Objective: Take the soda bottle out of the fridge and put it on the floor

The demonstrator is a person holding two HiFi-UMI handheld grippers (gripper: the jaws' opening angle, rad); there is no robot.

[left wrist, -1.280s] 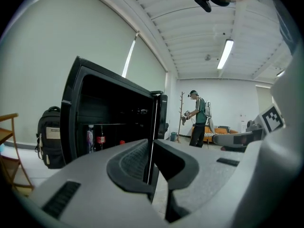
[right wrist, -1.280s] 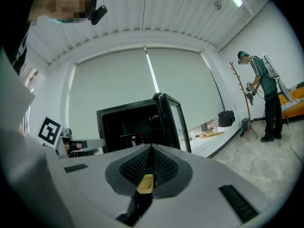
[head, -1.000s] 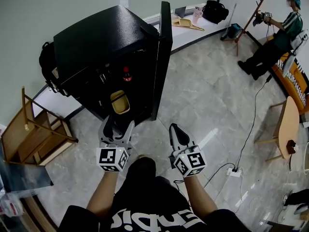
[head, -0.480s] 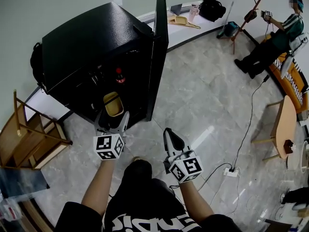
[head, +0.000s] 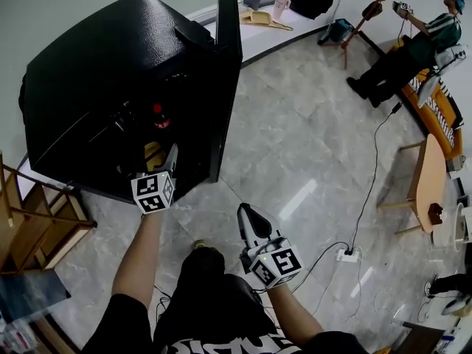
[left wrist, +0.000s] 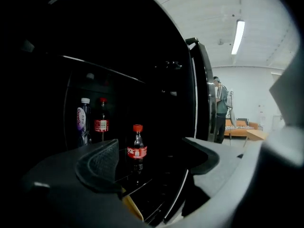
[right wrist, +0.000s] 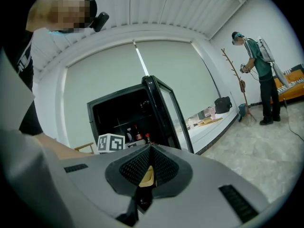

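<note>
My left tongs (left wrist: 151, 156) reach into the open black fridge (head: 96, 72). Their jaws have just been opening and now stand wide apart, with nothing gripped. The soda bottle (left wrist: 137, 146) with the red cap stands upright on a shelf, in the lower middle of the left gripper view, between the jaws but not touched. My right tongs (head: 245, 214) are pressed together and empty, low in the head view, over the floor (head: 310, 146).

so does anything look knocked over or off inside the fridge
Nothing stands out. The soda bottle in front, the red-label bottle and purple-label bottle behind it all stand upright, caps on; no spill shows.
</note>
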